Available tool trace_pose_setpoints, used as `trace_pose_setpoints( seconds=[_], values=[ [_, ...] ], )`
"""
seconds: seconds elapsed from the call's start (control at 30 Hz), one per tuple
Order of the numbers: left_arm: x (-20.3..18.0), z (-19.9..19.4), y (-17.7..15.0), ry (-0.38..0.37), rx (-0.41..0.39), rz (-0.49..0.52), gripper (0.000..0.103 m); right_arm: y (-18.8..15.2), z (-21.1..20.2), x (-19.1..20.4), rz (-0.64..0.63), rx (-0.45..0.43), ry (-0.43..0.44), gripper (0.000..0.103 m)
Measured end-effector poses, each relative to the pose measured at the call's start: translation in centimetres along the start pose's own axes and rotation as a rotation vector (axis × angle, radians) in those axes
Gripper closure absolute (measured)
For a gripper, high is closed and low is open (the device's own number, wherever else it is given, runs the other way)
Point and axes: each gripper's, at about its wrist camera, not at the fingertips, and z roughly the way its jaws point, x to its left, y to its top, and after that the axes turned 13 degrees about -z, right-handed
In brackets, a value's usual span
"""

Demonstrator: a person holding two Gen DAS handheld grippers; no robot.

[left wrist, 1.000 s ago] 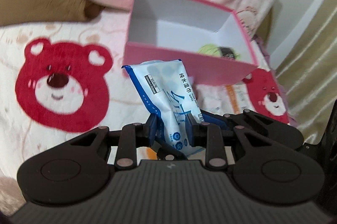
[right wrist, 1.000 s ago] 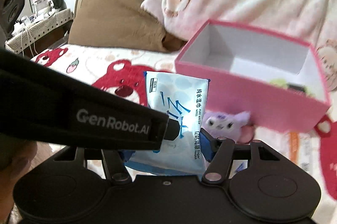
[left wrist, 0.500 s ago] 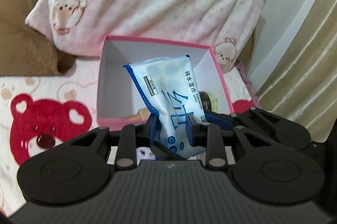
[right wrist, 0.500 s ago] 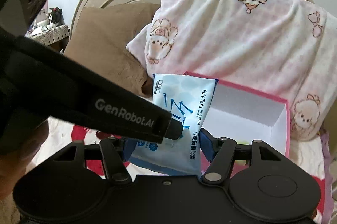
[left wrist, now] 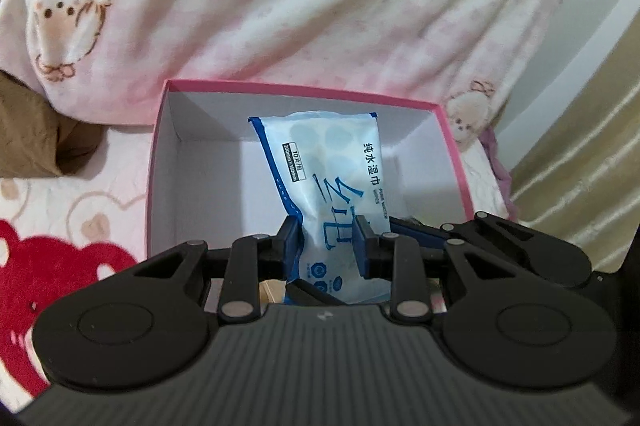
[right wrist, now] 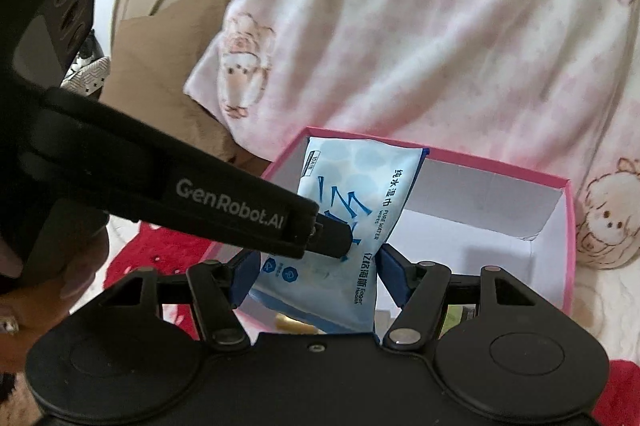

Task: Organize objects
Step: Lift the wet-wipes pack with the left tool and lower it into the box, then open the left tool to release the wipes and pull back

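Wipes pack (left wrist: pixel 326 186) now over box (left wrist: pixel 452 154), upright

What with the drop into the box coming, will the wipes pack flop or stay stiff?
Probably soft: the wipes pack creases where the left gripper pinches it. Likely light, standing above that pinch. Its glossy film may slip.

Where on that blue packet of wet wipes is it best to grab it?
By its lower end, pinched across the flat faces, as both the left gripper and right gripper do. The wet wipes packet is thin and floppy, and this leaves its top free over the pink box.
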Motion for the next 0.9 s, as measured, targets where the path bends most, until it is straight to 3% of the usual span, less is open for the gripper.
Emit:
trace_pose_setpoints(
  seconds=[0.47,0.77,0.9],
  values=[
    [4.6,7.5,1.5,-0.005,0.01,-0.053,0.076,0.5,9.3,-2.5,-0.016,0.15,0.048,0.034],
    [4.1,9.9,1.6,0.037,0.052,-0.028,0.078,-0.1,11.8,-3.1,0.018,0.236,0.026,0.034],
    [4.2,10.3,1.5,0.078,0.027,-0.022,0.077,-0.1,12.1,-3.0,0.027,0.259,0.023,0.034]
  ],
)
